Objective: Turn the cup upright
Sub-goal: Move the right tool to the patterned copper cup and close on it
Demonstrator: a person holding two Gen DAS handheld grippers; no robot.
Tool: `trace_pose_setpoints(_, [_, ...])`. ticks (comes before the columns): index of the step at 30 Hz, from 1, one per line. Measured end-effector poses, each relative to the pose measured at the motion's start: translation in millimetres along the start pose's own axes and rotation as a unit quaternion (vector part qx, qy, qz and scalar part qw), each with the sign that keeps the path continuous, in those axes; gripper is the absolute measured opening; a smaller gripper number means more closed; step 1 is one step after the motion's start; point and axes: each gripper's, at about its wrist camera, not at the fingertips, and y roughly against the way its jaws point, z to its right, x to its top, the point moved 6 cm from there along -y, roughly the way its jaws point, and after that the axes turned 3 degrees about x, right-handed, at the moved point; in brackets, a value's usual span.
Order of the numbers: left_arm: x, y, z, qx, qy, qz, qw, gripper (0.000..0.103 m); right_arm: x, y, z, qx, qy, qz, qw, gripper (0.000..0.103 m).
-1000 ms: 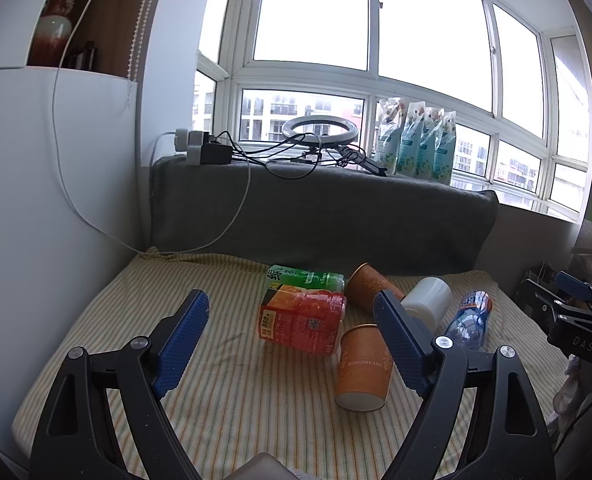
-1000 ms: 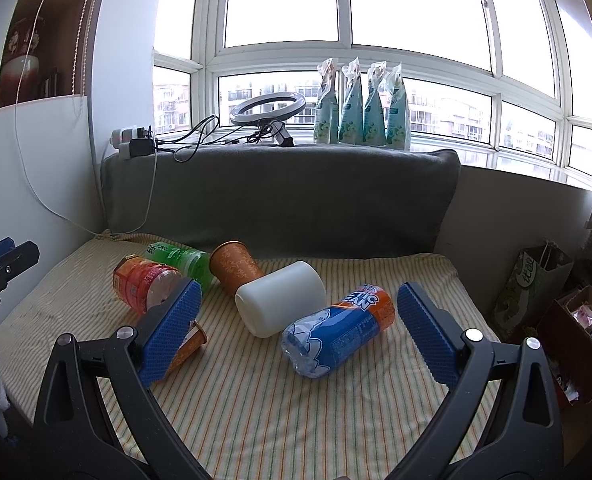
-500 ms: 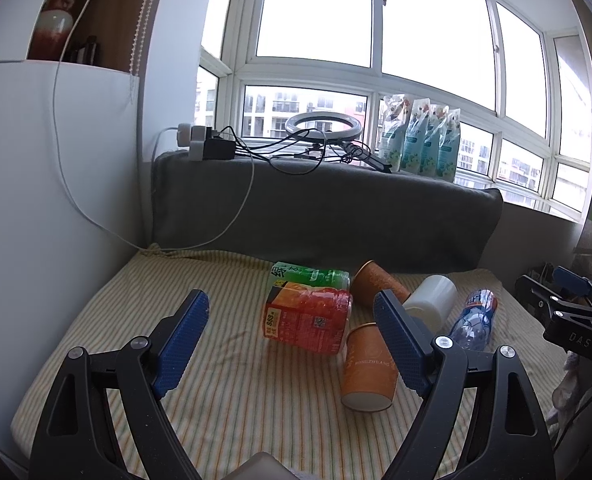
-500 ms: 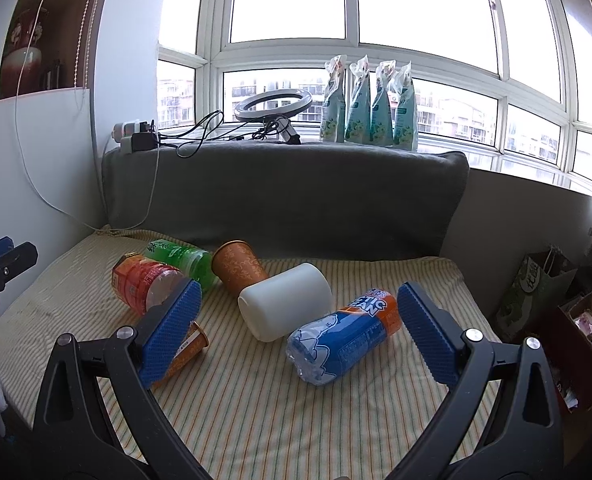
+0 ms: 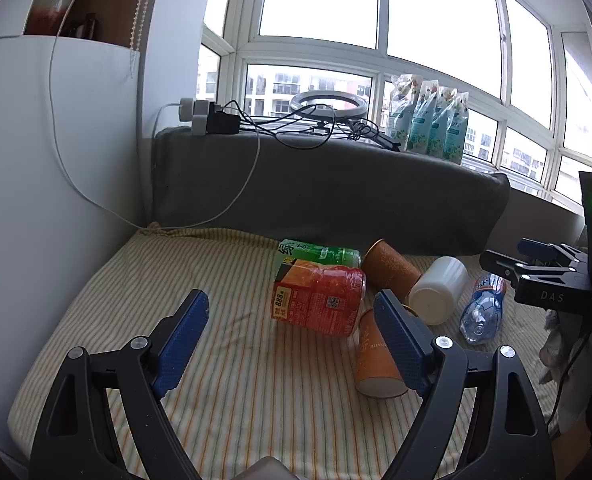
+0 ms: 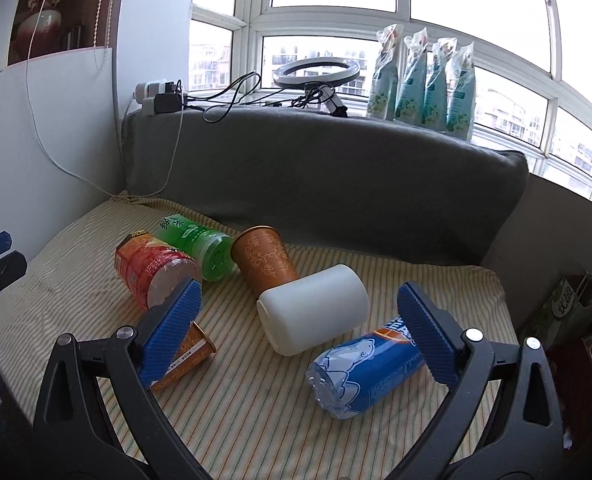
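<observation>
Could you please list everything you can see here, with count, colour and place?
white cup: 1, white, on its side, mat centre
paper cups: 2, orange, lying among the bottles
bottles: 3, blue, red, green, lying on mat
striped mat: 1, cream
cushion: 1, grey, behind mat
pouches: 4, teal, windowsill
ring light: 1, windowsill
power strip: 1, white, on cushion top
left gripper: open
right gripper: open

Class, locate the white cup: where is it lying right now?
In the right wrist view the white cup lies on its side mid-mattress, between the patterned orange cup behind-left and the blue-labelled bottle front-right.
</observation>
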Motion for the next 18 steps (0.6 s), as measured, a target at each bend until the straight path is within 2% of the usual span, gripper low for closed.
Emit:
trace_pose_setpoints(9, [-8, -12, -17, 0.013, 0.008, -0.021, 0.9997, 0.085, 15, -62, -7, 0.072, 0.025, -0.084, 0.994, 0.1])
trace_pose_setpoints(18, [-14, -19, -33, 0.021, 0.02, -0.033, 0.999, 0.085, 27, -118, -20, 0.099, 0.069, -0.166, 0.979, 0.1])
